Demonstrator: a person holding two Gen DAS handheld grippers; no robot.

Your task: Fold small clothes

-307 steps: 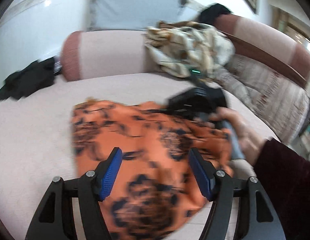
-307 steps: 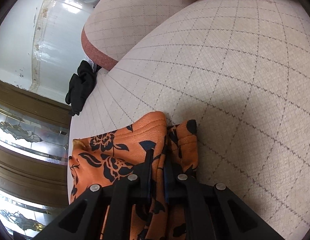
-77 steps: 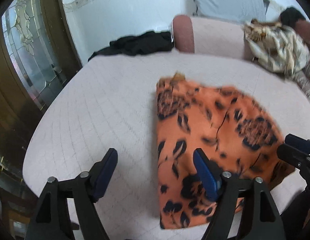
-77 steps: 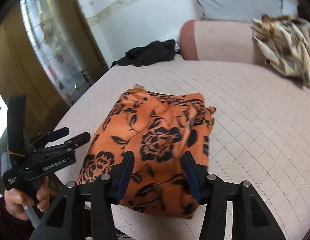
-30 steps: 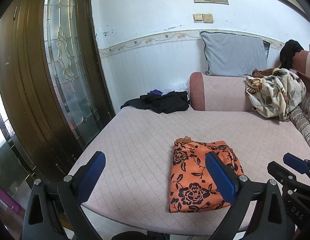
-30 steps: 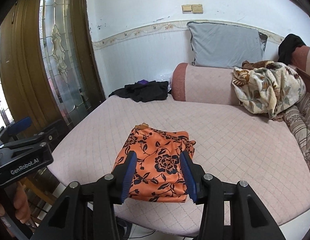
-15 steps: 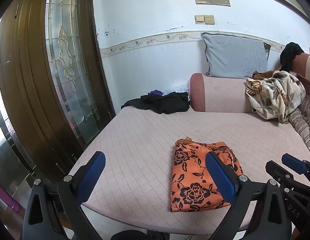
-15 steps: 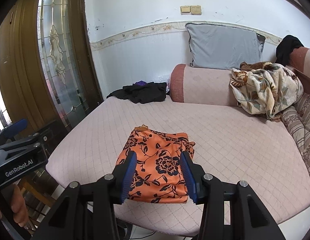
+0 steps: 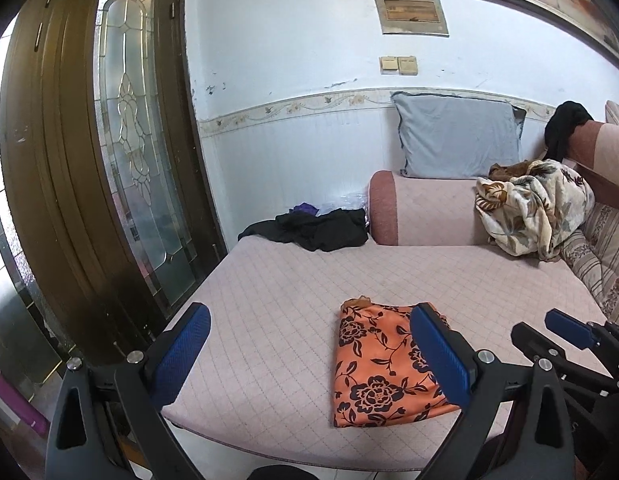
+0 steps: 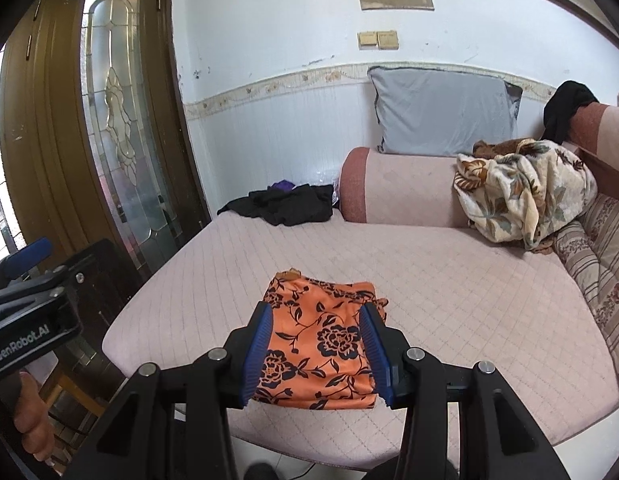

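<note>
An orange garment with black flowers (image 9: pixel 377 364) (image 10: pixel 321 336) lies folded into a flat rectangle near the front edge of the pink quilted couch seat (image 9: pixel 277 304) (image 10: pixel 449 300). My left gripper (image 9: pixel 309 356) hangs open and wide, back from the seat, with nothing between its blue pads. My right gripper (image 10: pixel 316 350) is open at about half width, above and short of the garment, holding nothing. Each gripper shows at the edge of the other's view, the right one (image 9: pixel 565 332) and the left one (image 10: pixel 29 308), which a hand holds.
A black garment pile (image 9: pixel 313 230) (image 10: pixel 285 204) lies at the seat's far left corner. A cream floral blanket (image 9: pixel 537 212) (image 10: pixel 525 200) is heaped at the right by a grey pillow (image 10: pixel 441 112). A wooden glass door (image 9: pixel 125 160) stands left.
Both grippers have risen and drawn back a little from the couch; the folded garment now looks slightly smaller and lower in both views. Neither gripper's opening has changed.
</note>
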